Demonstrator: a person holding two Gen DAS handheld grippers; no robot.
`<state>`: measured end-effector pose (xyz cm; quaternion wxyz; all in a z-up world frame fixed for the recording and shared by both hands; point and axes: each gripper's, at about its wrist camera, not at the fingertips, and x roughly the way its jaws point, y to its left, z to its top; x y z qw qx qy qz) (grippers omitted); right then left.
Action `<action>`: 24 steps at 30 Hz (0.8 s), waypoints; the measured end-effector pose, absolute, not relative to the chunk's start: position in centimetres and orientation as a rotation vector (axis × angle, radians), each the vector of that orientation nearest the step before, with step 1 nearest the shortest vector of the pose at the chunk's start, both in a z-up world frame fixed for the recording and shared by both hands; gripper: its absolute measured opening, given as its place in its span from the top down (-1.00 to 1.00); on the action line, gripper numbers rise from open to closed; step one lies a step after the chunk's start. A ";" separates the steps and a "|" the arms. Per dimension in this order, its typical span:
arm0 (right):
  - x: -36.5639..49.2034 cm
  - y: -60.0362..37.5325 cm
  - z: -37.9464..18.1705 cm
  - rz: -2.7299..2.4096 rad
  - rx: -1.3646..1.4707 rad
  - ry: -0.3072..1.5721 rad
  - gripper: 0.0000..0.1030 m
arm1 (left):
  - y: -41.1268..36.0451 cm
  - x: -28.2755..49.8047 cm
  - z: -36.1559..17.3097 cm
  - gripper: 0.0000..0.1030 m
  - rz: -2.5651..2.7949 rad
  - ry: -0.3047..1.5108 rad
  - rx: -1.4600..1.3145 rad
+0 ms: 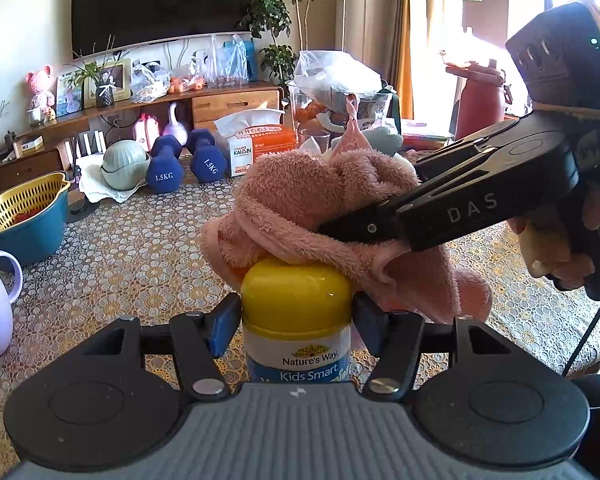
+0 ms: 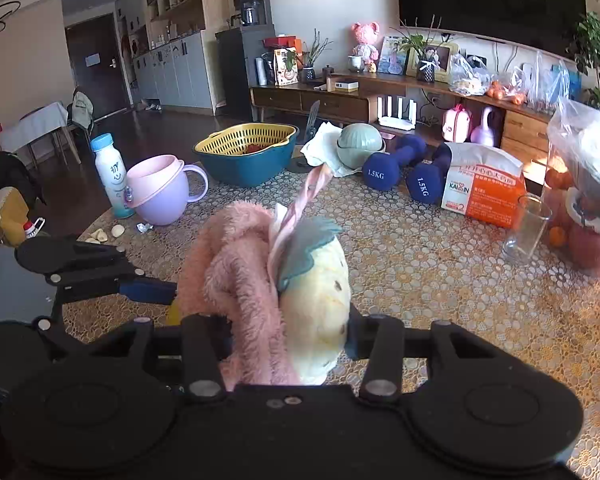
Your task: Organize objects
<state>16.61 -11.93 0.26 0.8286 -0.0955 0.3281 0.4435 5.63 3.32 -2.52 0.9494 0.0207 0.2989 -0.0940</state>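
My left gripper [image 1: 296, 316] is shut on a white Nature's Way vitamin bottle [image 1: 298, 336] with a yellow cap, held upright over the lace-covered table [image 1: 132, 248]. My right gripper [image 2: 288, 340] is shut on a pink fluffy plush toy [image 2: 236, 280] with a pale yellow body and teal trim. In the left wrist view the toy [image 1: 320, 200] hangs just behind and above the bottle's cap, touching it, with the right gripper reaching in from the right. The left gripper also shows in the right wrist view at the left [image 2: 148, 288].
On the table: two blue dumbbells [image 2: 396, 168], a tissue pack [image 2: 484, 192], a teal basin with a yellow colander [image 2: 246, 152], a lilac cup [image 2: 164, 190], a milk bottle [image 2: 110, 172], an empty glass [image 2: 526, 228], a green bowl [image 2: 358, 142], bagged fruit [image 2: 584, 184].
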 end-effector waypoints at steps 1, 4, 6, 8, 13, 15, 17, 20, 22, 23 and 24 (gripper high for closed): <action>17.0 -11.9 -0.1 0.933 -0.197 0.709 0.12 | 3.3 5.6 -2.5 -0.17 -0.194 0.606 0.046; 18.0 -11.9 -1.4 0.923 -0.174 0.760 0.11 | 3.3 5.5 -2.6 -0.17 -0.197 0.602 0.051; 18.5 -11.8 -2.4 0.922 -0.159 0.802 0.12 | 3.4 5.5 -2.6 -0.17 -0.197 0.600 0.047; 18.7 -11.8 -3.4 0.925 -0.152 0.839 0.12 | 3.4 5.5 -2.6 -0.17 -0.196 0.598 0.043; 17.9 -11.5 -5.3 0.949 -0.182 0.896 0.12 | 3.5 5.1 -2.6 -0.17 -0.192 0.589 0.037; 17.1 -11.4 -5.8 0.964 -0.216 0.898 0.12 | 3.6 4.8 -2.7 -0.17 -0.189 0.585 0.032; 16.4 -11.3 -5.9 0.970 -0.254 0.891 0.11 | 3.6 4.6 -2.6 -0.17 -0.187 0.583 0.032; 15.2 -11.2 -5.8 0.974 -0.333 0.862 0.11 | 3.7 4.1 -2.7 -0.17 -0.183 0.582 0.028; 14.1 -11.2 -5.6 0.972 -0.410 0.832 0.11 | 3.8 3.7 -2.6 -0.17 -0.181 0.583 0.023; 13.6 -11.3 -5.6 0.971 -0.453 0.816 0.11 | 3.9 3.5 -2.6 -0.17 -0.179 0.585 0.022; 13.2 -11.4 -5.6 0.968 -0.497 0.801 0.11 | 3.9 3.4 -2.5 -0.17 -0.178 0.587 0.020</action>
